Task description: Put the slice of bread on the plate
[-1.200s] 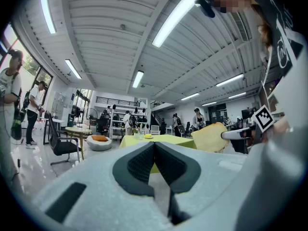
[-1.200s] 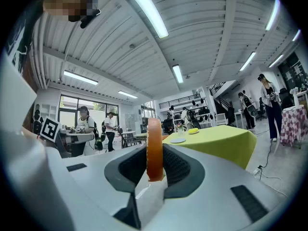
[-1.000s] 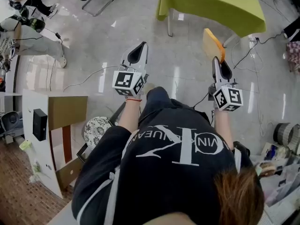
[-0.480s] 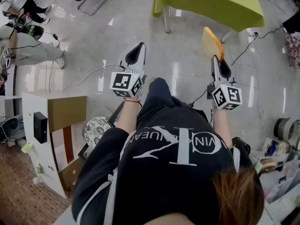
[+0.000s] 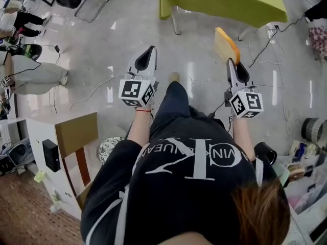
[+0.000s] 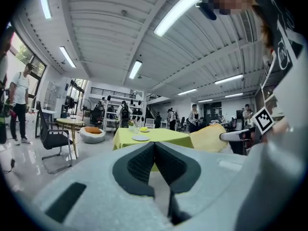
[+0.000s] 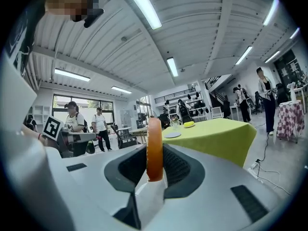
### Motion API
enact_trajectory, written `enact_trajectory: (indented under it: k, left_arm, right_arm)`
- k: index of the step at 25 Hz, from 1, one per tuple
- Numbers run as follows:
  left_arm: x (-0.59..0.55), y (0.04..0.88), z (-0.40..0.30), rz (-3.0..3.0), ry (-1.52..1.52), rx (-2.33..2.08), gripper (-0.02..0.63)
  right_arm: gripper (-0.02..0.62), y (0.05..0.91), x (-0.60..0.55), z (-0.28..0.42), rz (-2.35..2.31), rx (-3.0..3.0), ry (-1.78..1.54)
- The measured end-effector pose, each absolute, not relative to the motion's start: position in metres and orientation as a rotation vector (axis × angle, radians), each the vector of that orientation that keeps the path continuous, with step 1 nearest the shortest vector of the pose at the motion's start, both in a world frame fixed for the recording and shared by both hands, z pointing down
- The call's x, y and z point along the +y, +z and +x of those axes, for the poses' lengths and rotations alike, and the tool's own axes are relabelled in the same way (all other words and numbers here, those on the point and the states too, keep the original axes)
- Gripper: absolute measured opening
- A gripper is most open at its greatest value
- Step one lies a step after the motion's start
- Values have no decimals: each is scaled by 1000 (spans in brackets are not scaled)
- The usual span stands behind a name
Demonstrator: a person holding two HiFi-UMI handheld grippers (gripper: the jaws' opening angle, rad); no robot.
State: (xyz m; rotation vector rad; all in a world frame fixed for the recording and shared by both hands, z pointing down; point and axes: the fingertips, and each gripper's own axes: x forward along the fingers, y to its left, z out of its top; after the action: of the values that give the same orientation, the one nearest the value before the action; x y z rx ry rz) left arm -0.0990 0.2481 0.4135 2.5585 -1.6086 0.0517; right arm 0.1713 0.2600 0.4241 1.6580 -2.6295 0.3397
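Note:
The slice of bread (image 5: 226,45) stands on edge, golden crust outward, and my right gripper (image 5: 233,64) is shut on its lower part. In the right gripper view the bread (image 7: 154,146) rises edge-on between the dark pads (image 7: 177,166). A white plate (image 7: 172,134) lies on the green-clothed table (image 7: 216,134) ahead, some way off. The same plate (image 6: 141,138) and table (image 6: 166,136) show in the left gripper view, with the bread (image 6: 210,137) to the right. My left gripper (image 5: 147,54) is shut with nothing in it, level, over the floor.
Cables (image 5: 97,88) trail over the glossy floor. A white cabinet (image 5: 61,137) stands at the left, clutter (image 5: 306,137) at the right. A black chair (image 6: 53,141), a round table (image 6: 71,122) and several standing people are beyond. A yellow item (image 7: 188,124) sits on the green table.
Both grippers and the person have moved forward toward the green table, which now sits closer. The bread stays in the right gripper; the left stays shut.

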Motion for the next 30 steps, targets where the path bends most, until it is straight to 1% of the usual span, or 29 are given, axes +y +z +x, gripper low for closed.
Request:
enact_trajectory:
  k: [22, 30]
  left_arm:
    - [74, 420, -115, 2611, 83, -1447, 11]
    - [13, 421, -132, 2630, 73, -1400, 11]
  right_arm:
    - [92, 423, 111, 150, 1769, -2549, 385]
    - [92, 420, 63, 139, 1854, -2506, 391]
